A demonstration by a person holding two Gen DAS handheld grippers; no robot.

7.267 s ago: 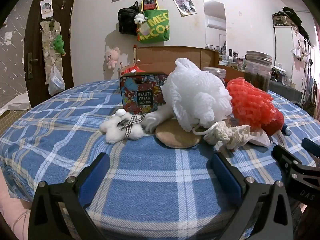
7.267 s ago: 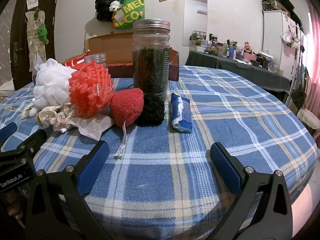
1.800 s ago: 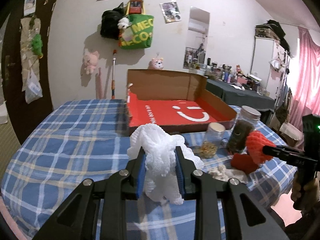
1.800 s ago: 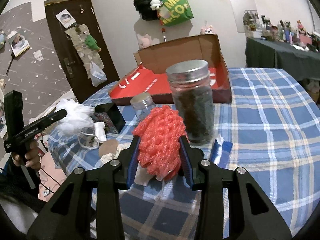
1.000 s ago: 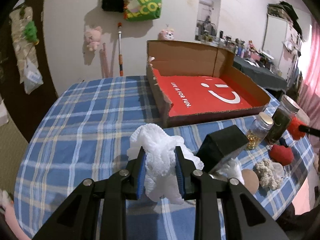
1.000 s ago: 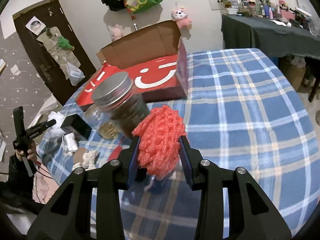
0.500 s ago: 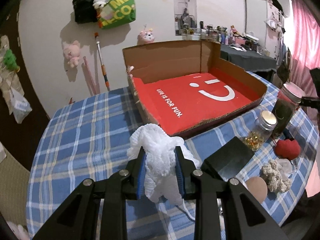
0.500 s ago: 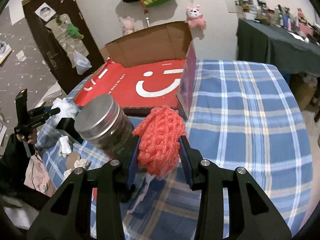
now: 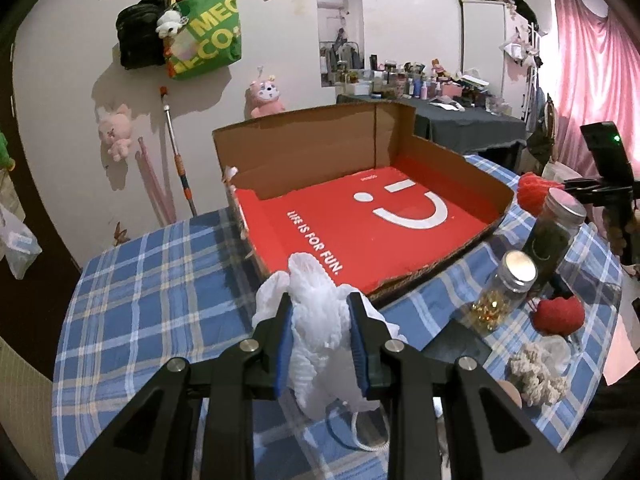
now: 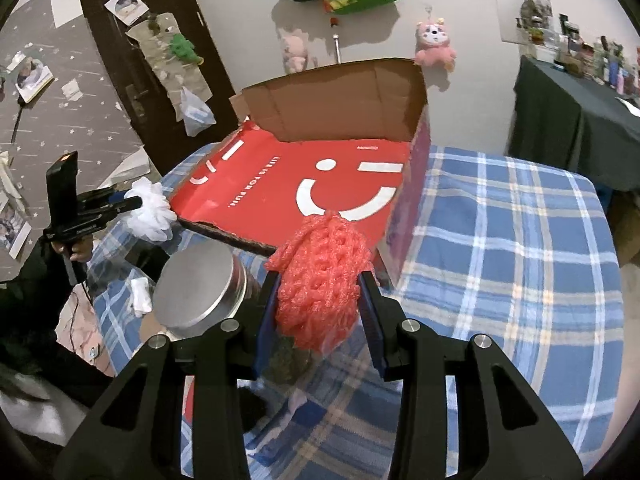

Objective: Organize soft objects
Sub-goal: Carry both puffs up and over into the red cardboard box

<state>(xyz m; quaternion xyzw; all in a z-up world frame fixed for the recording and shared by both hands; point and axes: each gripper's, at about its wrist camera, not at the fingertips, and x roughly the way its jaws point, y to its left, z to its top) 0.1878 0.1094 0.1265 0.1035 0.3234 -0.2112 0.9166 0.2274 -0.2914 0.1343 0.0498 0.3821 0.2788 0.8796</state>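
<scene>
The left tool [image 9: 320, 334] is clamped on a white mesh bath pouf [image 9: 320, 320], its blue pads pressed into the pouf's sides so the netting bulges above and below them, with a white cord loop hanging down underneath. It is held in the air above the near left part of the desk [image 9: 160, 280], which is covered with a blue plaid cloth, just short of the near edge of an open cardboard box [image 9: 360, 216]. The box has a red floor printed with a white smiley and the words "LIFE IS FOR FUN.", and nothing lies in it.

The right tool [image 10: 320, 308] grips a coral-red mesh bath pouf [image 10: 320, 280] in the same way, held up at the box's near right corner, above a tall dark-filled glass jar with a silver lid [image 10: 200, 292].

In the left wrist view, on the desk to the right of the box, stand that tall jar [image 9: 554, 232] and a smaller jar of golden bits [image 9: 506, 292] nearer the camera. Nearer still lie a red heart-shaped sponge [image 9: 558, 314] and a beige crocheted piece [image 9: 536, 372], both on the cloth and outside the box. A black box [image 9: 460, 346] sits just right of the left tool.
</scene>
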